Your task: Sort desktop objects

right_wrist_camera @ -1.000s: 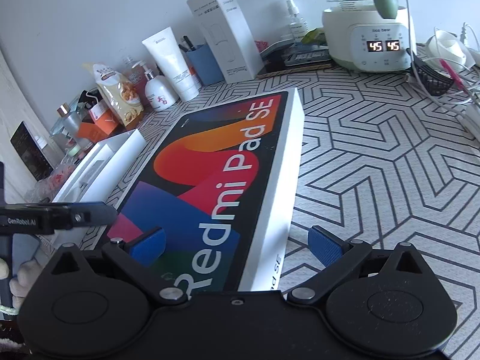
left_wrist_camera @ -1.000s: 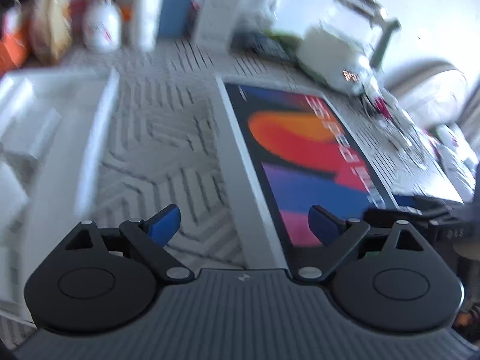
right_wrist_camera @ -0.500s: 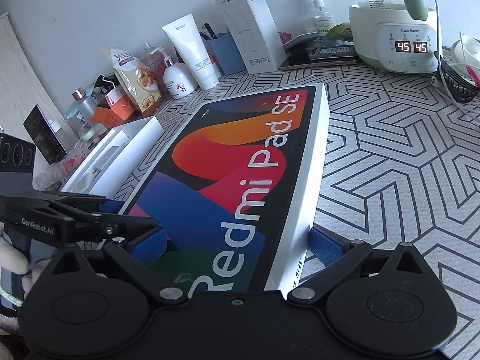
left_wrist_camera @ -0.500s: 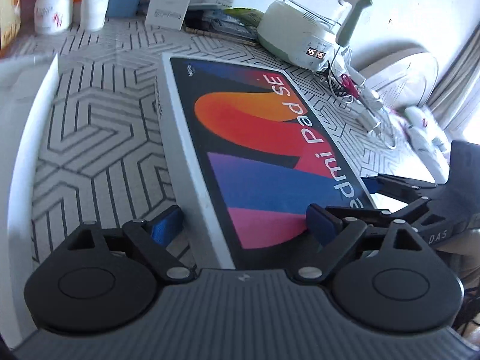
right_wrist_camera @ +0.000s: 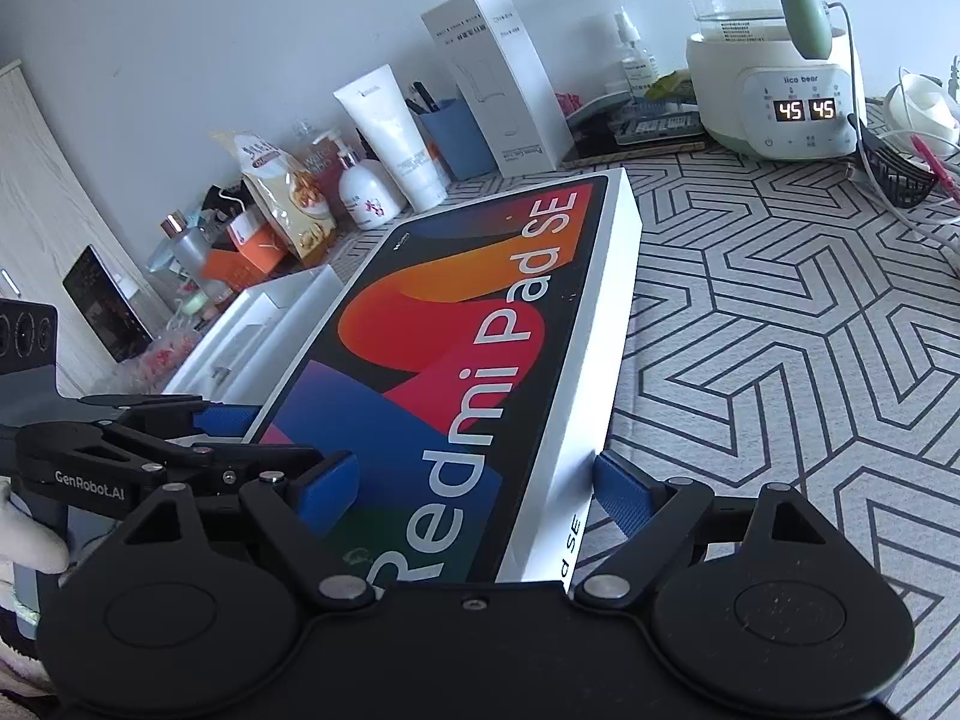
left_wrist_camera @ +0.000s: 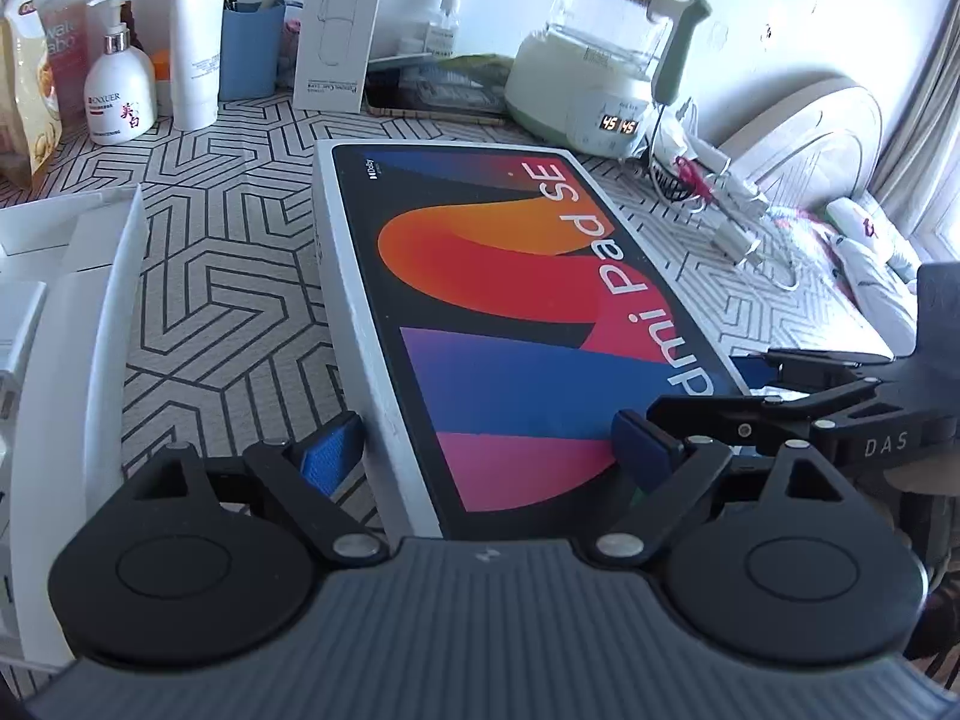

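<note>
— On the patterned tabletop [left_wrist_camera: 228,252] the Redmi Pad SE box [left_wrist_camera: 510,300] lay flat, its near short end between our two tools. How did we read its handling?

— As a stiff, flat carton with a glossy printed lid, so likely slippery on top. We judged it could be fairly heavy if a tablet was inside, though we could not tell that. The white side walls looked like the best places to take hold, one tool at each near corner, because the box was too wide for one claw.

— And the claws?

— We had the left gripper [left_wrist_camera: 492,450] spread apart, one blue pad down by the left wall, the other over the lid. The right gripper [right_wrist_camera: 480,486] was likewise apart, astride the right near corner, with one pad close against the right wall. Whether that pad touched it, we could not say.

— What did each view add?

— The left wrist view showed the white open tray [left_wrist_camera: 90,312] just left of the box. The right wrist view gave us the box's right wall and a gloved hand [right_wrist_camera: 30,534] behind the left tool. The kettle base [right_wrist_camera: 780,102] stood beyond in both.
</note>
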Motion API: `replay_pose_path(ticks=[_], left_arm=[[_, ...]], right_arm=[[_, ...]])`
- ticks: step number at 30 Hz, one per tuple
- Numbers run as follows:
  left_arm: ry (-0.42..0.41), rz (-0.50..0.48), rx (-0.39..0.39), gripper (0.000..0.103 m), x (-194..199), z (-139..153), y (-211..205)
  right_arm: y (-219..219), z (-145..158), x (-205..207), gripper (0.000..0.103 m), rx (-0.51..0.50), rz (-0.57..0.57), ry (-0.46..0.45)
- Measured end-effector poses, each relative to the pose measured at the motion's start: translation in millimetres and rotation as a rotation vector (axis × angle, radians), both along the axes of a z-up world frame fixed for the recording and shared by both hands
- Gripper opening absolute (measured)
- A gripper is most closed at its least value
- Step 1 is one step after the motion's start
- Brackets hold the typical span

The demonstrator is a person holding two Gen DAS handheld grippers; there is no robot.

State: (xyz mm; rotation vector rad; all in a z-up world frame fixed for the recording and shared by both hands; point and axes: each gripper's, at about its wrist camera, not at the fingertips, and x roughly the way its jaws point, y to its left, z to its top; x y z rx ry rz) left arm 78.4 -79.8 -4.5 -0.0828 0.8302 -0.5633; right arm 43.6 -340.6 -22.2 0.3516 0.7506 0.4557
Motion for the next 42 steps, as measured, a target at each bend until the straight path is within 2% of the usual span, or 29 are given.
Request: replay_pose_path(ticks=[2,7,20,23,31,36,42], left_arm=[[-0.020,0.006,-0.005,0.089,-6,5,4],[-0.122,-0.001,0.040,0.091,-24,15,15],[-0.098,0.091,-0.039,0.096,-31,22,92],[-0.112,0.092,-0.063,0.096,-35,25,106],[-0.157,0.078,-0.143,0.099,-48,31,120],[-0.173,0.070,-0.139,0.099,-54,33,121],[-0.204,0.119,-0.156,0.099,-64,33,129]], right_arm=[[2,2,-2,0.089,0.029,-0.004,0.011],[8,7,-6,0.090,0.098,-0.012,0.039],[74,18,-10,0.090,0.145,0.046,0.052],[85,23,-13,0.090,0.148,0.049,0.039],[96,42,-37,0.090,0.146,0.007,-0.044],[94,41,-46,0.090,0.176,-0.012,-0.047],[105,41,-49,0.090,0.167,0.011,-0.066]])
